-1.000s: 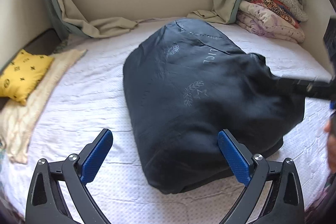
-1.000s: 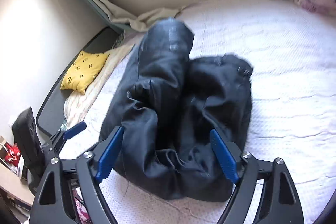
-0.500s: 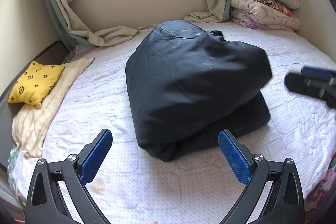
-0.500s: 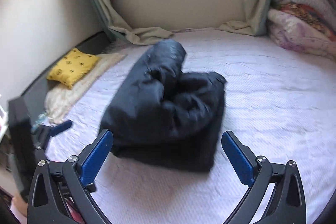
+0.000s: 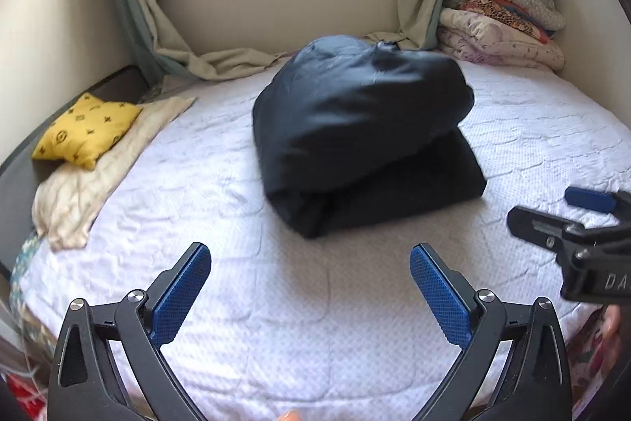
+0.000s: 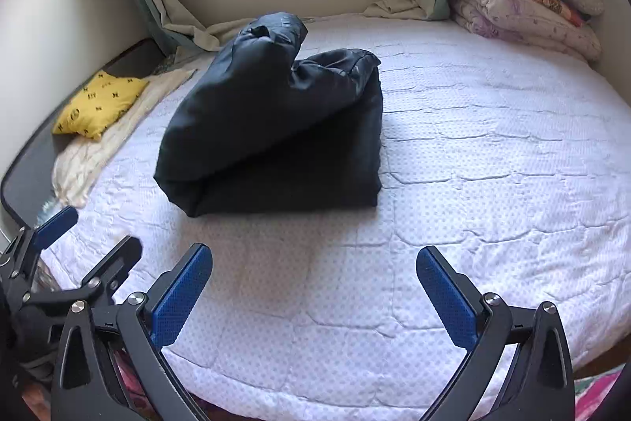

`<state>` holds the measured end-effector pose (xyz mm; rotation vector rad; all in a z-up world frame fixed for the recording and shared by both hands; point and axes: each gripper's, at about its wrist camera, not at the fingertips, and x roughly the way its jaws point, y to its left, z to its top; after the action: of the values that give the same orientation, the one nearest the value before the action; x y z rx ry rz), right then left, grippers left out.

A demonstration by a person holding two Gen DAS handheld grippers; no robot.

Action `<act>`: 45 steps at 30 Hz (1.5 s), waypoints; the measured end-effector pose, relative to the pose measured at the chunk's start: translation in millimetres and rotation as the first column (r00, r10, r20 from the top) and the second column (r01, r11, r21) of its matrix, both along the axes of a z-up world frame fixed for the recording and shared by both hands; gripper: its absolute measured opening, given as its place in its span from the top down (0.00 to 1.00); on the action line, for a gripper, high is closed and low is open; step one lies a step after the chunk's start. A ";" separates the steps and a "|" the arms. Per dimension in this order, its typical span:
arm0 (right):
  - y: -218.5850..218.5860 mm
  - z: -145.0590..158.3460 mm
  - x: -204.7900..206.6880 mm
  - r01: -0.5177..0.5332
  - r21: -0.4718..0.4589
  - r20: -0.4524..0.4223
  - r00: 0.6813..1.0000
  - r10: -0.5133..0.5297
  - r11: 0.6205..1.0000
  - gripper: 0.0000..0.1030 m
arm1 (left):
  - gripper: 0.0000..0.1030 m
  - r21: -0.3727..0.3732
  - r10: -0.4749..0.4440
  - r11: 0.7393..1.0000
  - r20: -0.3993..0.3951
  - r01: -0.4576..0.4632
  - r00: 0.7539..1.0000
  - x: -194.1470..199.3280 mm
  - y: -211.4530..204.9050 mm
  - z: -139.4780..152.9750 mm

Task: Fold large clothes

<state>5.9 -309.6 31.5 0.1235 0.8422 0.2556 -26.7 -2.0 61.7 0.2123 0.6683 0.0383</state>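
Item: dark padded jacket [image 5: 363, 129], folded in a puffy bundle mid-bed [image 5: 276, 302]. Likely light, soft, slippery, springy — top layer lofts up. Best taken at the near folded edge. Left gripper [image 5: 309, 287] and right gripper [image 6: 313, 292] — both spread, empty, apart from it.

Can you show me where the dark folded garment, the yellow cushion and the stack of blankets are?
Garment [image 5: 355, 129], left wrist view, on its top folded layer.
Cushion [image 5: 84, 131], left wrist view, on its middle.
Blankets [image 6: 524, 2], right wrist view, on the pale purple one low in the stack.
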 end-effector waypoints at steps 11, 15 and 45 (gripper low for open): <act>-2.7 -0.4 -16.4 0.028 -0.049 0.037 0.999 -0.026 0.998 0.00 | 0.00 -0.054 0.051 0.997 -0.014 -0.052 0.999 -10.8 9.8 -13.2; -2.1 -2.2 -17.0 0.021 -0.054 0.035 0.999 -0.019 0.998 0.00 | 0.00 -0.055 0.059 0.997 -0.026 -0.060 0.998 -8.0 10.2 -15.7; -5.0 -10.4 -15.5 0.042 -0.069 0.023 0.999 -0.041 0.997 0.00 | 0.00 -0.063 0.049 0.997 -0.045 -0.052 0.998 -2.9 1.6 -22.0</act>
<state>-9.6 -314.6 21.1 0.0731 0.8249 0.1882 -29.6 -0.3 39.7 0.1346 0.7176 0.0610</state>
